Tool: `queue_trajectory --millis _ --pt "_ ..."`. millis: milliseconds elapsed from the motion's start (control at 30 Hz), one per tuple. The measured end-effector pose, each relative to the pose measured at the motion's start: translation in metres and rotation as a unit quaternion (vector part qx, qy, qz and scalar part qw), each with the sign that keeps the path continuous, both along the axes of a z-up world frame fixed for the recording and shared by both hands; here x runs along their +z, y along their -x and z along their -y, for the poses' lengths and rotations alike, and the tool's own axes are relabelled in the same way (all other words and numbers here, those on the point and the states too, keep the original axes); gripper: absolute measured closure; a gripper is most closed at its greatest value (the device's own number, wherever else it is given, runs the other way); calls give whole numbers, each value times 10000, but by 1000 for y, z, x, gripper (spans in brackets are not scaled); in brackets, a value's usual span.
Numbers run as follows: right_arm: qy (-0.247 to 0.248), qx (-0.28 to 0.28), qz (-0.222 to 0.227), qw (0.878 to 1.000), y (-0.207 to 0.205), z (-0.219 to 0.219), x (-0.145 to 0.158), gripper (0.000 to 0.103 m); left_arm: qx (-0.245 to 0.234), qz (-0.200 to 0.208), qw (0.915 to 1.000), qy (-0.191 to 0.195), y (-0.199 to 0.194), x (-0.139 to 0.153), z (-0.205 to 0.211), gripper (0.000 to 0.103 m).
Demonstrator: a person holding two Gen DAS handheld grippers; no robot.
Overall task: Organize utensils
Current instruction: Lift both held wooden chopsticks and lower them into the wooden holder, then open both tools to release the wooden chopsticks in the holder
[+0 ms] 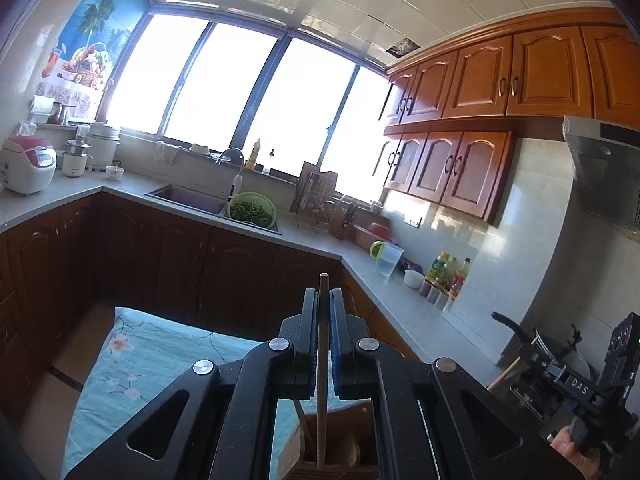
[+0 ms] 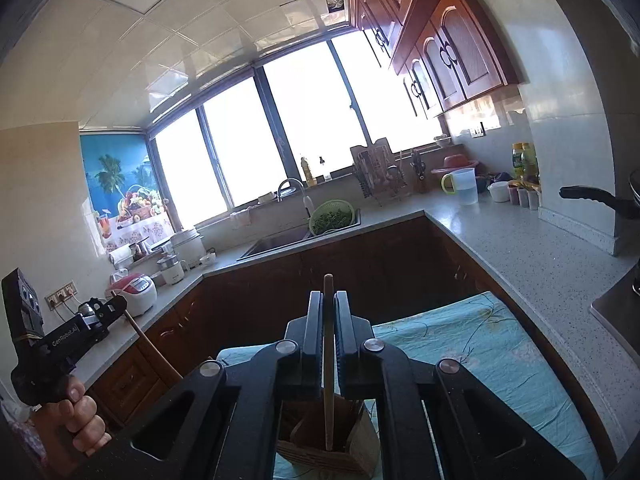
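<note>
Step in hand: each gripper carries one utensil above the holder. The left gripper (image 1: 323,320) has its jaws pressed together on a thin, round, light-wood stick (image 1: 321,380), probably a chopstick or utensil handle, held upright with its lower end inside the square wooden utensil holder (image 1: 340,452). The right gripper (image 2: 329,320) pinches a second slim wooden stick (image 2: 329,384) the same way; its lower end stands in the wooden holder (image 2: 320,456) too.

Next move, as a judgement: if the sticks are being put in, lower each until it rests on the bottom, then spread the jaws. If they are being taken out, lift straight up to clear the rim. Which applies cannot be told.

Surface and room: the holder stands on a light-blue floral cloth (image 2: 460,344). Around it runs a speckled grey countertop (image 2: 520,248) over dark wood cabinets, with a sink (image 2: 276,244), a green colander of greens (image 2: 332,218) and bright windows behind.
</note>
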State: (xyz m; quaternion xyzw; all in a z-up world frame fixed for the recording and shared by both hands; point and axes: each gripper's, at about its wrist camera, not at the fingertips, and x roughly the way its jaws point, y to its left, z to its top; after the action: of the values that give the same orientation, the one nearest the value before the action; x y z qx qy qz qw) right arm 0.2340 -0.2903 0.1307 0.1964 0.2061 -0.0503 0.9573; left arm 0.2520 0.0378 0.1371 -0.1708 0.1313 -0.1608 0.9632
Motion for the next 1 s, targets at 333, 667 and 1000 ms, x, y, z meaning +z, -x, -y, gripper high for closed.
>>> queue_trajectory --millis 333,667,1000 --pt "-156 -189 -281 9993 -18 7 -56 98 269 -380 9986 250 -52 -69 28 100" --pt "-385 -98 -775 9962 -32 0 -103 98 97 -752 9971 -65 -92 -104 52 99" --pt "-433 -110 -851 9954 -35 5 -105 97 -17 -829 9963 -227 -106 -93 52 99"
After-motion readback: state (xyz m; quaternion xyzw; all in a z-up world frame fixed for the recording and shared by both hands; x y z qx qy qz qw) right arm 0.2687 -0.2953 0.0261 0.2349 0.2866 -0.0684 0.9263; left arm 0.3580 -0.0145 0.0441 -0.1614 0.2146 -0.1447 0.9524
